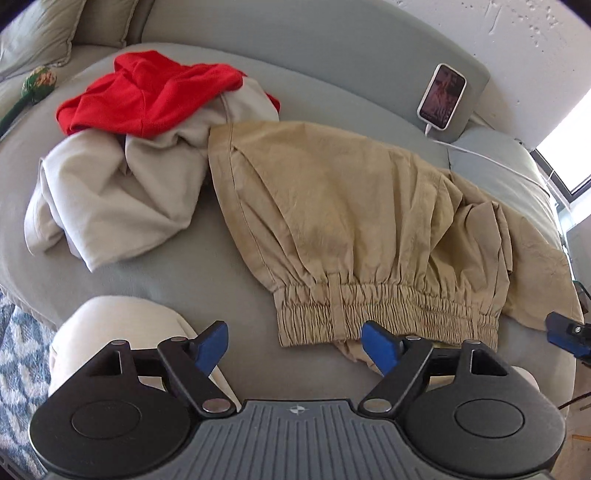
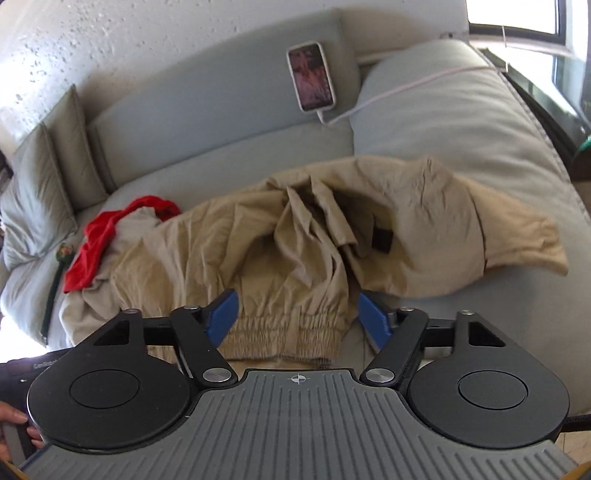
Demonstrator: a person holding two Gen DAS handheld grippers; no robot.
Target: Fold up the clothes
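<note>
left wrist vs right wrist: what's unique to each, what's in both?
Left wrist only: the open left gripper just short of the khaki pants' waistband, a patterned rug, and the right gripper's blue tip at frame edge.
Right wrist only: the open right gripper straddling the waistband, a dark tag inside the pants, a window.
Both: pants, red garment, beige garment, phone, sofa.

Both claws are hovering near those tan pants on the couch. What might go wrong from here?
Three risks, as far as I can judge. The left gripper sits at the left corner of the tan pants, so it may pinch only one layer of the waistband. The pants overlap the beige garment, which might drag along. The phone and its charging cable lie close behind; a swung pant leg might snag them.
</note>
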